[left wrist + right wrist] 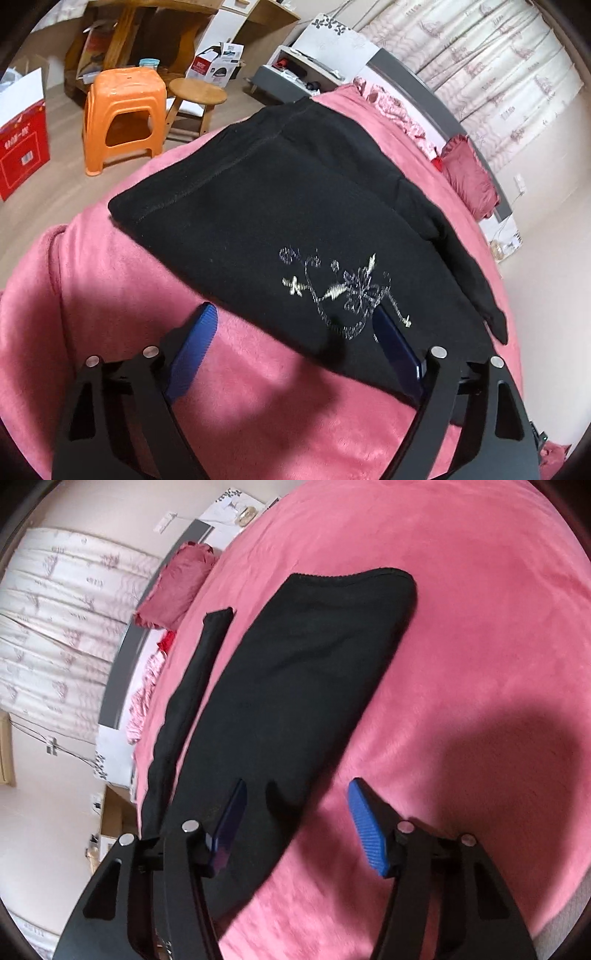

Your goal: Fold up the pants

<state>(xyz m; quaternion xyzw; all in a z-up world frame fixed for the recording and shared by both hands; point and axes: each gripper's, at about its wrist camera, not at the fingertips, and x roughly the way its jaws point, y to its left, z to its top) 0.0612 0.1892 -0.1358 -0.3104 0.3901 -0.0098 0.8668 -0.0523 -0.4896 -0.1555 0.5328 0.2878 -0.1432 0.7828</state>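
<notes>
Black pants lie flat on the pink bed, with a silver embroidered pattern near their close edge. My left gripper is open just above that edge, one blue pad over the blanket, the other over the pants. In the right wrist view the pants show as a wide leg ending in a hem, with a narrow black strip to its left. My right gripper is open and empty above the pants' near edge.
The pink blanket covers the bed. A red pillow lies by the grey headboard. An orange plastic stool, a round wooden stool, a red box and a wooden desk stand on the floor beside the bed.
</notes>
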